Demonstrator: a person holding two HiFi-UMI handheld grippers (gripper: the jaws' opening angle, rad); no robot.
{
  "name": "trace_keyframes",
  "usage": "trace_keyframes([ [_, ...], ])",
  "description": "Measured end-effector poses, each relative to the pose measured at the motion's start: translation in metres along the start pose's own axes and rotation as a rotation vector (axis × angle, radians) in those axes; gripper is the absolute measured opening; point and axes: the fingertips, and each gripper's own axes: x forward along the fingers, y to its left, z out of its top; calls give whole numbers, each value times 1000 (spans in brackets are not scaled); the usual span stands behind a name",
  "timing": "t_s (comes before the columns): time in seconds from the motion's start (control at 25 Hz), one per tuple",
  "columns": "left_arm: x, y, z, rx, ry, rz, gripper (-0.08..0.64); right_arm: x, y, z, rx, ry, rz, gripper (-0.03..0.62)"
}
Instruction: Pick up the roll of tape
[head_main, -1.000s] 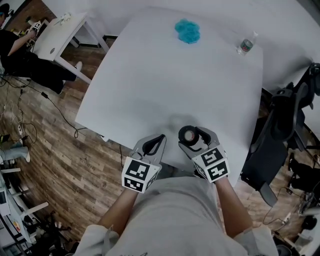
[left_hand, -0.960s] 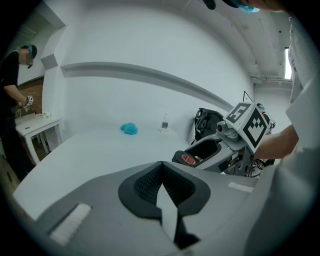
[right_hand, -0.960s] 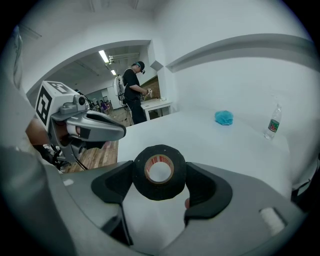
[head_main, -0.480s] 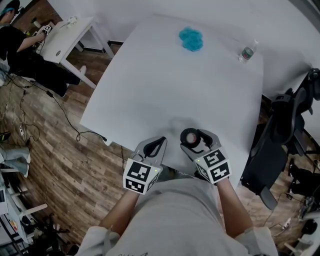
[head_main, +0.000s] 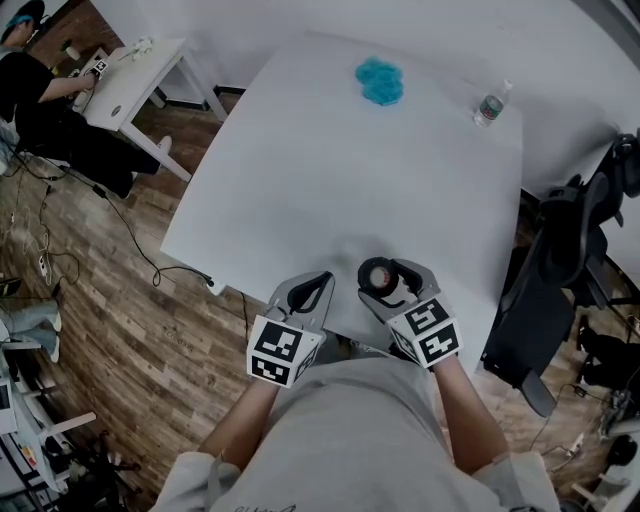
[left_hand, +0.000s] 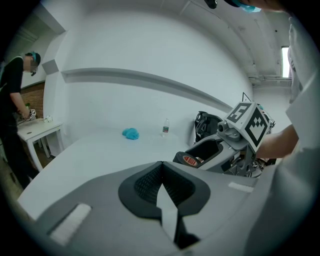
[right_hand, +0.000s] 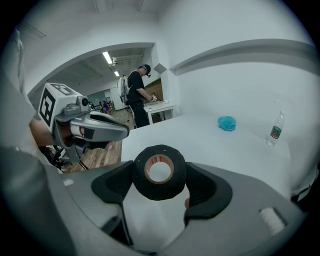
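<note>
At the near edge of the table (head_main: 400, 170), the right gripper (head_main: 388, 282) is clenched on the roll of tape (right_hand: 160, 191), its pads squeezing the black outer sides, probably so the roll cannot slip. The left gripper (left_hand: 161, 167) waits just beside it, jaws together and empty, apparently unneeded.

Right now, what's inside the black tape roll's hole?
A tan cardboard core lines the black tape roll; through it only the white table shows. The right tool covers its sides.
</note>
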Motion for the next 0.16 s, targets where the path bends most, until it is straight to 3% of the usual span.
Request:
trace_keyframes([
  [0.16, -4, -2, -2, -5, 3, 0, 18, -2, 4, -2, 0, 7, 7, 336],
])
